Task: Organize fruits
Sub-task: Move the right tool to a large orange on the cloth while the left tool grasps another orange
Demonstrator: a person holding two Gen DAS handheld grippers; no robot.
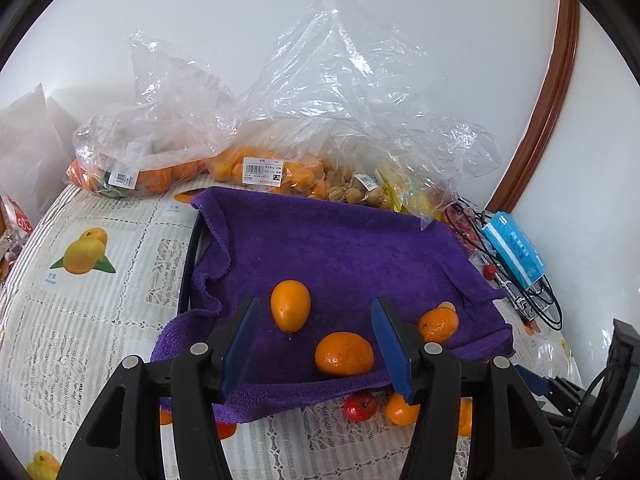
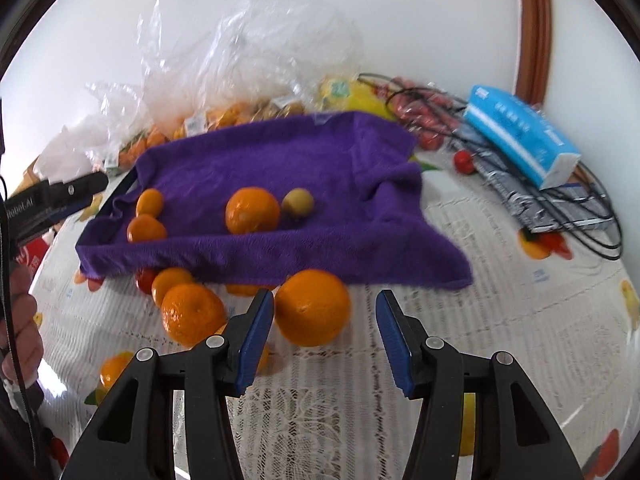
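Note:
A purple towel is draped over a dark tray. On it lie an oval kumquat, a mandarin and a second mandarin. My left gripper hovers open just above the towel's near edge, with the kumquat and the first mandarin between its blue pads but untouched. In the right wrist view, a large orange rests on the tablecloth in front of the towel. My right gripper stands open around the orange's near side, its pads clear of it. Another mandarin lies just to the left.
Clear plastic bags of fruit stand along the wall behind the towel. A blue tissue pack and black cables lie at the right. A small red fruit and an orange sit below the towel's front edge. A hand is at the far left.

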